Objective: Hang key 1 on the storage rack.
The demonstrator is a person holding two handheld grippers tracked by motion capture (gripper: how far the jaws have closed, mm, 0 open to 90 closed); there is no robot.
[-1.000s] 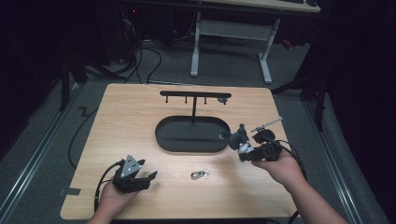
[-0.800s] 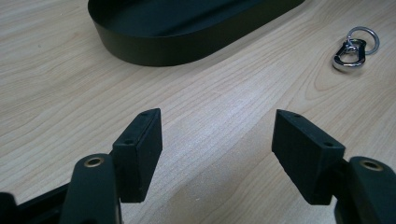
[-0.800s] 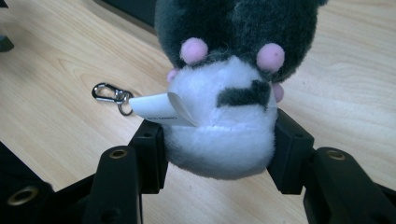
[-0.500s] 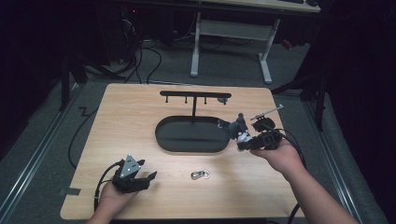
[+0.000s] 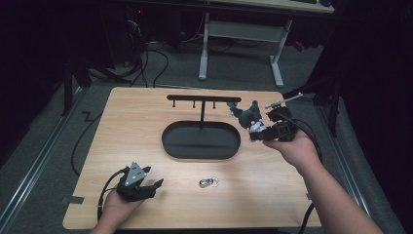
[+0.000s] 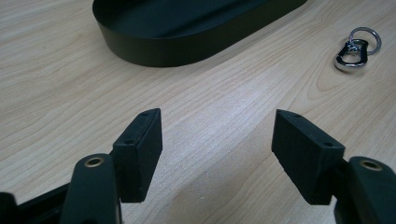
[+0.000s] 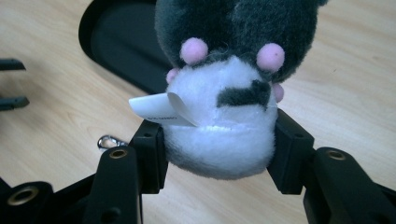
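Wooden table [image 5: 146, 126] carries a black oval tray [image 5: 200, 140] with a T-shaped rack [image 5: 203, 99] rising from its far side. We hold the right tongs [image 5: 254, 127] above the table just right of the tray, near the right end of the rack's bar. In the right gripper view their jaws are closed on a small grey and white plush toy [image 7: 231, 88], pressing both sides of its white lower body, a paper tag [image 7: 161, 108] curling out beside one jaw. The toy's grey part reaches up beyond the jaws. We rest the left tongs [image 5: 157, 185] low at the table's near left corner, jaws spread wide with nothing between them. A metal clip with a ring [image 6: 356, 48] lies on the bare wood between the two tongs, in front of the tray, well apart from both.
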